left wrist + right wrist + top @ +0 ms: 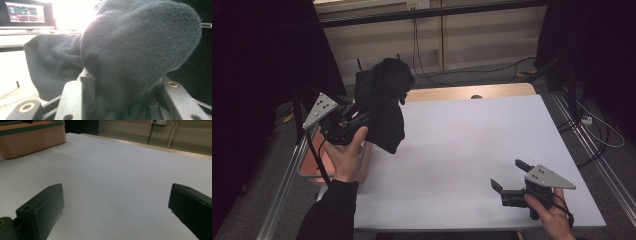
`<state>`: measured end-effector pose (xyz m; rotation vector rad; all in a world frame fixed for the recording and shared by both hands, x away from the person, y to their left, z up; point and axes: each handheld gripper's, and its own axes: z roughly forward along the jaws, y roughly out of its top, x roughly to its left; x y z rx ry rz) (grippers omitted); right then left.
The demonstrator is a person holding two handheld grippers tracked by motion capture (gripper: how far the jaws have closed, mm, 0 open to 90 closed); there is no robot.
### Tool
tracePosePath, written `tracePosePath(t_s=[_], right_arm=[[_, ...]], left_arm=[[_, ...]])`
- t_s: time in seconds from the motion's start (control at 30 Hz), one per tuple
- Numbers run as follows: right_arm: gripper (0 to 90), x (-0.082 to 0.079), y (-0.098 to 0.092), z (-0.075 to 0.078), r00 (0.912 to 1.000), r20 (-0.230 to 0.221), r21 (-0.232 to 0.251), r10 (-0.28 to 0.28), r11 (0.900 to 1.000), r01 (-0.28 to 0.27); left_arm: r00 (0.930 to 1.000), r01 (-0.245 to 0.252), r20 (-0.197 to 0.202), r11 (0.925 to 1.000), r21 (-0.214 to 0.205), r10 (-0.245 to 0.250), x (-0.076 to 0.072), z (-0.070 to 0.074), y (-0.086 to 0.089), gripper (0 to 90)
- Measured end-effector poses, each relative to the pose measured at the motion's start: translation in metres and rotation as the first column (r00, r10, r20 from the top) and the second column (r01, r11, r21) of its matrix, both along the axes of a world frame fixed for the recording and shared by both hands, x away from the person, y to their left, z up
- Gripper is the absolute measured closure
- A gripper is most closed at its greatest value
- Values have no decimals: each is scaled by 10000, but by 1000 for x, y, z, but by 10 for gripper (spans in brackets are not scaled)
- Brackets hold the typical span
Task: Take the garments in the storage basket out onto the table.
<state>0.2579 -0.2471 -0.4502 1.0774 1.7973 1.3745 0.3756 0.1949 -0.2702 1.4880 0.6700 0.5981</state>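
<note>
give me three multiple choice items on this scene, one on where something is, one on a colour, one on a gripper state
1. Where is the dark cloth?
A. flat on the middle of the table
B. lifted in the left gripper at the table's left edge
C. under the right gripper

2. What colour is the bin by the table's left edge?
A. blue
B. green
C. salmon pink

3. How is the right gripper?
A. open with nothing between its jaws
B. shut on the cloth
C. shut on the bin's rim

Answers:
1. B, the high view shows the cloth hanging from the left gripper above the white table, and the left gripper view shows the cloth bunched between the jaws.
2. C, the right gripper view shows its pinkish wall.
3. A, its own view shows the jaws wide apart over bare table.
</note>
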Motion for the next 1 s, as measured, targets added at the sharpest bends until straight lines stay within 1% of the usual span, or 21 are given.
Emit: tracePosePath(t_s=[0.03, 0.07, 0.13, 0.17, 0.2, 0.27, 0.4, 0.53, 0.67, 0.8, 1.0], right_arm=[[0, 0, 0, 0, 10000, 1, -2, -4, 10000, 4], [0, 0, 0, 0, 10000, 11, 0, -5, 10000, 5], [0, 0, 0, 0, 10000, 5, -6, -14, 10000, 14], [0, 0, 0, 0, 10000, 5, -21, -34, 10000, 34], [0, 0, 0, 0, 10000, -46, -41, -8, 10000, 7], [0, 0, 0, 0, 10000, -41, -35, -3, 10000, 2], [0, 0, 0, 0, 10000, -45, -31, 10, 10000, -10], [0, 0, 0, 0, 10000, -54, -33, 1, 10000, -1], [0, 0, 0, 0, 10000, -58, -45, 8, 10000, -8], [0, 0, 0, 0, 10000, -58, -45, 9, 10000, -9], [0, -1, 0, 0, 10000, -57, -50, 15, 10000, -16]], left_arm=[[10000, 45, -8, 10000, 40, -45, 1, 0, -2, 560], [10000, 88, -41, 10000, -43, -89, 1, 0, -5, 560], [9998, 185, -51, 9998, 57, -184, 2, 0, -10, 559], [9997, 242, -65, 9997, -12, -242, 3, 0, -13, 560], [9995, 299, -71, 9995, 55, -299, 3, 0, -15, 560], [9993, 349, -128, 9994, 2, -349, 4, 0, -21, 560], [9994, 307, -199, 9988, 387, -299, 8, 2, -32, 560], [9982, 503, -330, 9982, 341, -492, 12, 3, -39, 560], [9962, 708, -522, 9971, 291, -692, 15, 0, -45, 559], [9941, 876, -679, 9954, 391, -848, 18, -5, -52, 559], [9899, 1142, -892, 9927, 383, -1105, 21, -12, -66, 559]])
